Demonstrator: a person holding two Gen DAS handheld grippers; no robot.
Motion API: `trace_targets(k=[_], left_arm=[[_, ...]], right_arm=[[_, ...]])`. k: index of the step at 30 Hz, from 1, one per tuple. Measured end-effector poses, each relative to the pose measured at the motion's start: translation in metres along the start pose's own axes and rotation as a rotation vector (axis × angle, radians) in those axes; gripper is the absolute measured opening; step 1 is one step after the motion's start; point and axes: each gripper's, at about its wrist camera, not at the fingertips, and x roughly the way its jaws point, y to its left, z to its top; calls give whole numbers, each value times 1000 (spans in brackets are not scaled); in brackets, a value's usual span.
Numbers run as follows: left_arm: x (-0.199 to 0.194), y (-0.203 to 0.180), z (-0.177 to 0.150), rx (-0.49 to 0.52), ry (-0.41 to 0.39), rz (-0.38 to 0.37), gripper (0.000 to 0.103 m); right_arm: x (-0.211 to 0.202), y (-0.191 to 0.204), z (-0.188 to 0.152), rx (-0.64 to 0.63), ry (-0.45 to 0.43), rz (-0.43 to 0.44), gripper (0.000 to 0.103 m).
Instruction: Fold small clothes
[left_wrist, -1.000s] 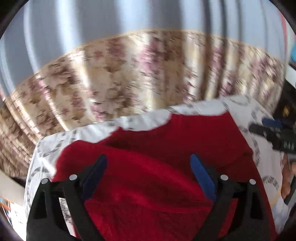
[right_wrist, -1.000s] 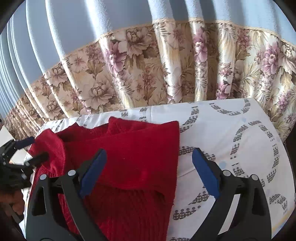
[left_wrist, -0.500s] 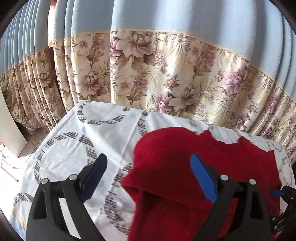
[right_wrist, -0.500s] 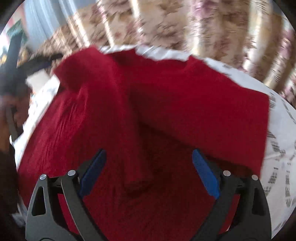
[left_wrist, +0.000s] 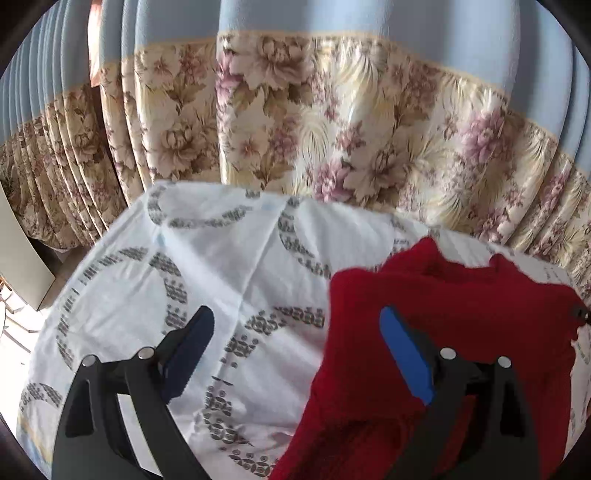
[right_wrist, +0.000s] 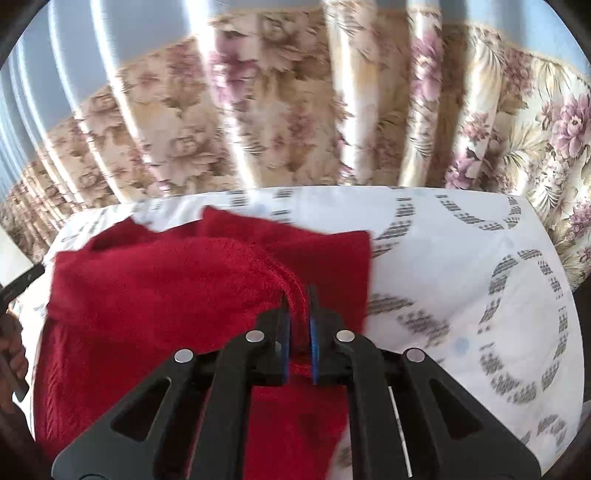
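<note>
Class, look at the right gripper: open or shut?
Shut: the right gripper has its blue fingers pinching a fold of the red sweater.

Table's white patterned cloth (left_wrist: 229, 258) (wrinkled) bears a red sweater (right_wrist: 155, 288).

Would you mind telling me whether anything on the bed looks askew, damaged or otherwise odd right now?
Nothing looks damaged or spilled. The red sweater lies bunched and only partly folded on the patterned sheet, one fold pinched up by the right gripper, which suits mid-fold. The left gripper is open and holds nothing.
</note>
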Motion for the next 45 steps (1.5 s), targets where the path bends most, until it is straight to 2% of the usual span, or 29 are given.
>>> trace_targets(k=[4, 7, 8, 9, 13, 16, 19, 22, 25, 27, 31, 36, 39, 43, 45], left_arm=[[18, -4, -9, 22, 47, 38, 92], [20, -2, -10, 26, 49, 59, 95], [19, 0, -9, 13, 48, 51, 95], [16, 3, -8, -8, 35, 41, 95], [6, 11, -2, -51, 10, 24, 95], [-6, 12, 3, -43, -20, 18, 95], [-21, 12, 3, -30, -42, 15, 95], [-35, 14, -5, -30, -61, 26, 95], [-51, 20, -22, -37, -60, 6, 94], [-69, 25, -43, -28, -61, -14, 94], [-121, 43, -95, 39, -100, 38, 94], [-172, 75, -165, 29, -75, 70, 94], [-190, 85, -200, 43, -43, 91, 94], [-206, 95, -234, -10, -10, 38, 94], [-210, 96, -243, -4, -3, 43, 94]], right_arm=[[21, -10, 1, 0, 61, -29, 14], [27, -7, -8, -36, 104, -68, 38], [24, -9, -9, -30, 99, -89, 59], [21, -12, -10, -18, 89, -109, 66], [-4, -24, -16, 41, 32, -84, 67], [-23, -24, -18, 62, -20, -19, 74], [-37, -19, -24, 54, -47, -7, 79], [-48, -13, -35, 49, -57, -5, 84], [-62, 0, -53, 35, -70, 26, 89], [-75, 9, -68, 14, -77, 38, 91], [-109, 28, -116, -55, -78, 31, 91], [-156, 32, -188, -55, -74, 6, 91], [-178, 31, -224, -46, -68, -31, 91], [-197, 25, -264, -18, -37, -44, 91], [-202, 22, -280, 7, -25, -46, 91]])
